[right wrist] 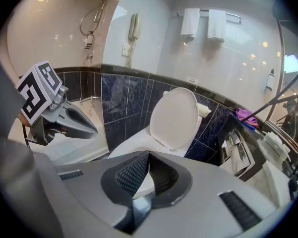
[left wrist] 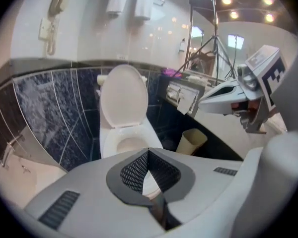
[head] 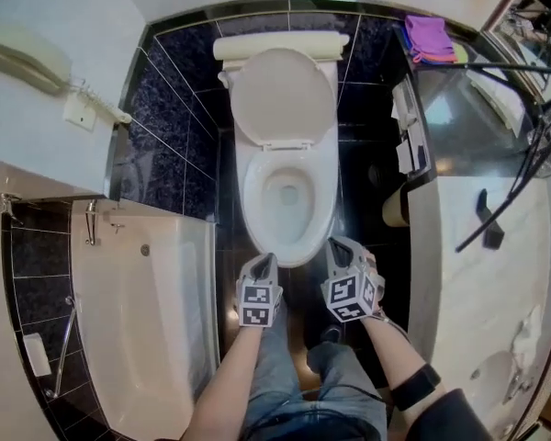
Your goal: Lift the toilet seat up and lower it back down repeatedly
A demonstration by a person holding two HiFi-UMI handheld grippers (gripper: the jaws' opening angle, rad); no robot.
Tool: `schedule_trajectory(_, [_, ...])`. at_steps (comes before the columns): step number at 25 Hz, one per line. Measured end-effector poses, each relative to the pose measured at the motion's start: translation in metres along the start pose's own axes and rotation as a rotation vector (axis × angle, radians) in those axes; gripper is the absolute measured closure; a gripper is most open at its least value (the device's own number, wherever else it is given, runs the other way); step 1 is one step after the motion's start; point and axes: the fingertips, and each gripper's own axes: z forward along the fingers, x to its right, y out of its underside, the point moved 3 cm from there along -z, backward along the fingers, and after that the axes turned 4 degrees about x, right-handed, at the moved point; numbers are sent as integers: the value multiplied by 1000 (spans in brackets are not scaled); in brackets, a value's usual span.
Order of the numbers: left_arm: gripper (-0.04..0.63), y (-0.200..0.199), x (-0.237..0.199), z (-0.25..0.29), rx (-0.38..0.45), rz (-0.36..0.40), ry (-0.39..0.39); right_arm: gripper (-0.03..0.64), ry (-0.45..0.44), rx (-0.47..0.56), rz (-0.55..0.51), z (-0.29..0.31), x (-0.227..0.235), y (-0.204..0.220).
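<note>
Toilet seat [head: 285, 99] stands raised, seemingly resting on the tank [head: 280, 46], left gripper [head: 267, 258] and right gripper [head: 338, 244] both clenched empty by the bowl [head: 253, 200], so a careless nudge slams it down.

In the head view the bathtub [head: 147, 329] is cut off at 7 o'clock; the counter [head: 482, 265] at 3 o'clock. The left gripper [left wrist: 149, 153] hides the front of the toilet bowl [left wrist: 121, 144] in its own view.

Glossy white toilet seat [head: 285, 99] at upper centre, smooth glazed bowl [head: 255, 200] below it, polished dark speckled wall tiles [head: 170, 108] at left, soft purple cloth [head: 430, 37] at upper right, smooth white bathtub [head: 138, 320] at lower left, pale glossy countertop [head: 477, 283] at right.
</note>
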Motion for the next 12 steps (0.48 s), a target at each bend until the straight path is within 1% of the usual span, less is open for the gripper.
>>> schedule_trajectory(3, [598, -57, 8, -51, 86, 34, -24, 600, -4, 50, 23, -43, 11, -50])
schedule_trajectory(6, [598, -104, 9, -96, 147, 70, -39, 600, -14, 98, 48, -76, 23, -86])
schedule_trajectory(9, [597, -141, 10, -135, 183, 81, -41, 600, -5, 128, 72, -105, 37, -109])
schedule_trajectory(12, [597, -167, 12, -168, 218, 88, -46, 600, 17, 146, 102, -138, 53, -131])
